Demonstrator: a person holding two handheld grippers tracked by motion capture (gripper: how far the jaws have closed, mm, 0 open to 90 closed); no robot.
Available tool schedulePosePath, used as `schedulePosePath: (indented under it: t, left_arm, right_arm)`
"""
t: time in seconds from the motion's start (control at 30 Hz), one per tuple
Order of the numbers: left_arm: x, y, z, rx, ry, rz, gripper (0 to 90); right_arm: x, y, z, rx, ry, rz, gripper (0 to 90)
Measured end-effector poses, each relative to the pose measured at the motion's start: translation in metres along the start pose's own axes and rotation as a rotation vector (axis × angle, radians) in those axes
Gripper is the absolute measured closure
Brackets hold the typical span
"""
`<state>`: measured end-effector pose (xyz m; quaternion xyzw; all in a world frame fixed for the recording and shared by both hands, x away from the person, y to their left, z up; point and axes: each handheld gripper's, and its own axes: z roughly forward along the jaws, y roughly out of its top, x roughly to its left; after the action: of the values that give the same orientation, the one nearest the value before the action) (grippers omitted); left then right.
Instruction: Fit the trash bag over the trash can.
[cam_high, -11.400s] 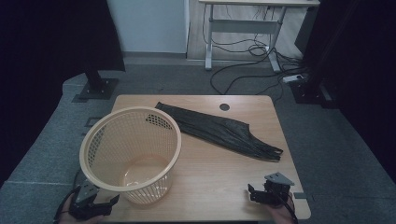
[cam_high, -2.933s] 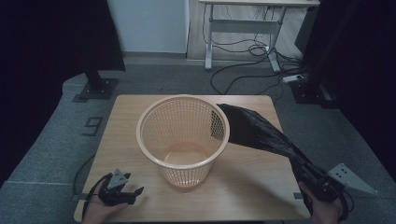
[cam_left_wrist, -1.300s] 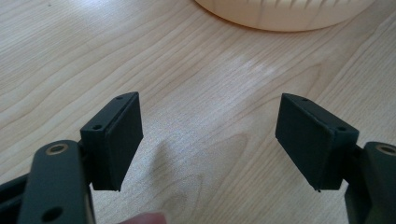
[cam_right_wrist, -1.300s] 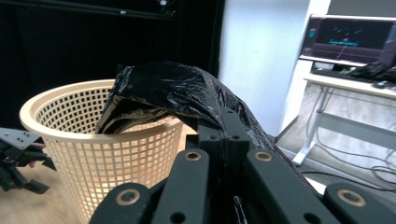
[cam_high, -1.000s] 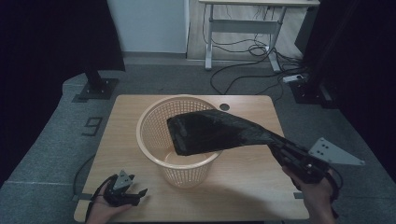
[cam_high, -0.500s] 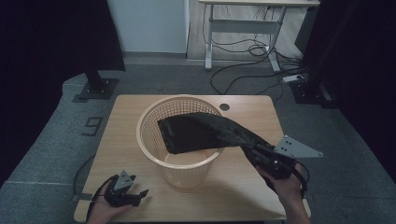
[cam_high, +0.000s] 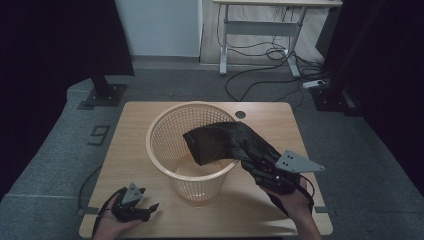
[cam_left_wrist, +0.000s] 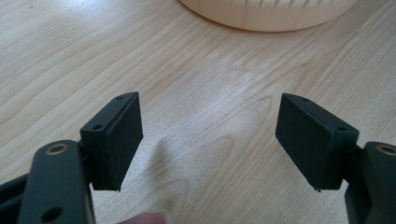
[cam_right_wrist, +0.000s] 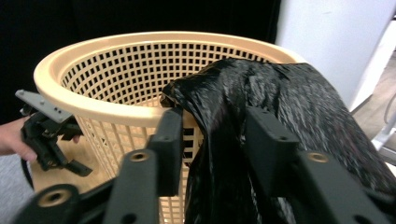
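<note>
The basket (cam_high: 192, 150) is sitting mid-desk (cam_high: 280, 120); the bag (cam_high: 225, 142) is hanging over its right rim, reaching inside.

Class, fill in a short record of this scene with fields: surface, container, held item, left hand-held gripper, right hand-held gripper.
surface: wooden table
container: beige mesh basket, upright, mid-table
held item: black plastic bag, draped over the basket's rim, free end above the opening
left hand-held gripper: open, holding nothing, low over the table's near left part
right hand-held gripper: shut on the bag, just right of the basket

black bag (cam_high: 227, 141) drawn back, perhaps sagging into basket (cam_high: 165, 150)
</note>
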<state>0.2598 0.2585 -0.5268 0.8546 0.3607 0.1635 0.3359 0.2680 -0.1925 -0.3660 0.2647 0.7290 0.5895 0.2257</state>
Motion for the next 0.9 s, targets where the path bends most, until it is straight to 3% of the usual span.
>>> schedulePosePath:
  t: [0.07,0.1,0.23,0.33,0.6,0.77,0.9]
  left_arm:
    - [0.000,0.000,0.000,0.002,-0.001,0.000,22.5]
    - [0.000,0.000,0.000,0.002,-0.003,0.000,22.5]
    - [0.000,0.000,0.000,0.003,-0.003,0.000,22.6]
    - [-0.001,0.000,-0.001,0.001,-0.002,0.001,22.6]
    - [-0.001,0.000,0.000,0.004,-0.001,0.000,22.5]
    - [-0.002,0.002,-0.001,-0.005,-0.010,0.000,22.5]
    - [-0.003,0.002,-0.001,-0.004,-0.014,-0.004,22.4]
  right_arm:
    - [0.000,-0.001,-0.003,-0.005,-0.003,0.000,51.8]
    - [0.001,-0.004,-0.009,-0.020,-0.012,0.005,40.2]
    - [0.000,-0.010,-0.026,-0.021,-0.010,0.020,32.3]
    - [-0.003,-0.019,-0.039,-0.018,-0.016,0.035,30.5]
    - [-0.016,-0.049,-0.068,0.002,-0.087,0.079,29.6]
    - [-0.022,-0.069,-0.073,0.060,-0.126,0.085,29.8]
    - [-0.031,-0.079,-0.073,0.067,-0.163,0.127,31.1]
